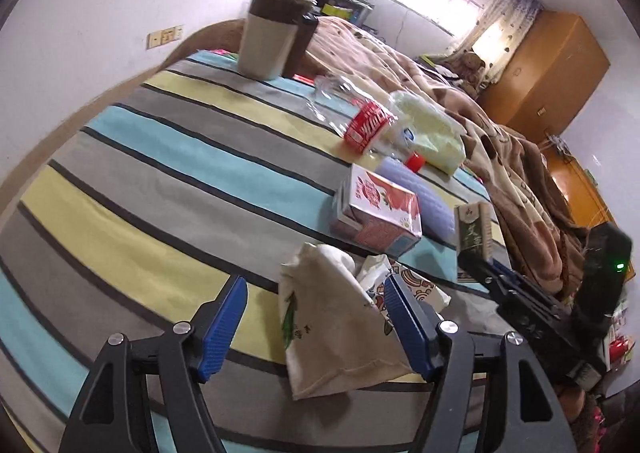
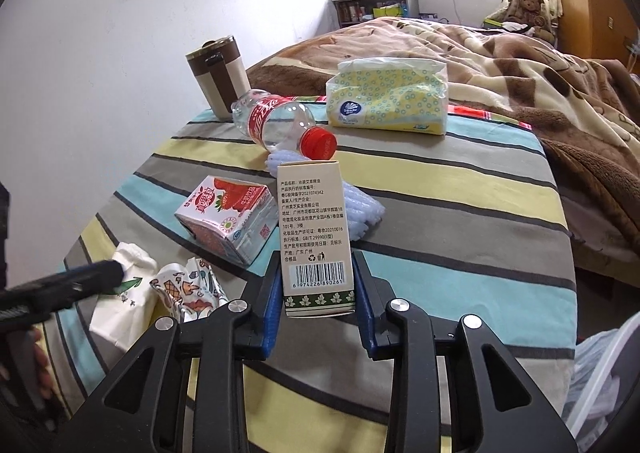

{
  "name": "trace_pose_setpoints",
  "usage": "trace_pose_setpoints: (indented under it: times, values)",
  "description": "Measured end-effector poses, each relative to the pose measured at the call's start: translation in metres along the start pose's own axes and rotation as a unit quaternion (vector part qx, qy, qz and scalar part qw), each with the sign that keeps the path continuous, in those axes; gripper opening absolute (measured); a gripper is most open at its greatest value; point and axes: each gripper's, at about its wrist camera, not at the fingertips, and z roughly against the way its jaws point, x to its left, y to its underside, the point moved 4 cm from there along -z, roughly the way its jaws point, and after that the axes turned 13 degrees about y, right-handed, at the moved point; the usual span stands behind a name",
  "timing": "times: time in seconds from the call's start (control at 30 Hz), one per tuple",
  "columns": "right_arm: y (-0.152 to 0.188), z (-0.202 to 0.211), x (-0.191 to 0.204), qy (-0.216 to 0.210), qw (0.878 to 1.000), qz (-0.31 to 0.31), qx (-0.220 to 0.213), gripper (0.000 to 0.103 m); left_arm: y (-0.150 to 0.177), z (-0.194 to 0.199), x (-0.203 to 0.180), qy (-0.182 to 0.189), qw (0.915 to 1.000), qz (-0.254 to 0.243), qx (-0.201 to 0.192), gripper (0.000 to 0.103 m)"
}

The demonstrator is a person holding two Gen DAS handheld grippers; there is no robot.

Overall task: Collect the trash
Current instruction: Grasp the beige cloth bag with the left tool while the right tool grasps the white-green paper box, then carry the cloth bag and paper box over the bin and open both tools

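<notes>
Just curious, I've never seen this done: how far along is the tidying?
Early on, it seems. In hand: the right hand-held gripper is shut on a small box. The left hand-held gripper is open around a paper bag. Left on the bed: a milk carton, a bottle and a wrapper. No bin shows, so nothing looks finished.

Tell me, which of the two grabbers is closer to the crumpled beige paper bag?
Left. The left gripper has its open jaws around the crumpled beige paper bag. The right gripper is off to the side, shut on a tall cream cardboard box.
</notes>
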Motion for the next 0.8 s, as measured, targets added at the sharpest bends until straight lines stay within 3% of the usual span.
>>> trace_pose_setpoints:
  times: [0.23,0.43,0.5,0.8]
  values:
    - [0.004,0.006,-0.004,-0.003,1.000,-0.008,-0.002,0.033,0.009,-0.025,0.004,-0.001,0.9991,0.018,0.037,0.071]
    - [0.009,0.011,-0.009,-0.003,1.000,-0.016,-0.003,0.033,0.017,-0.032,-0.009,-0.005,0.9991,-0.007,0.042,0.069]
    - [0.011,0.013,-0.010,-0.003,1.000,-0.019,-0.003,0.033,0.018,-0.031,-0.014,-0.007,0.9990,-0.014,0.041,0.059]
    - [0.018,0.029,-0.014,0.000,1.000,-0.029,-0.012,0.033,0.025,-0.021,-0.027,-0.004,0.9985,-0.039,0.040,0.039]
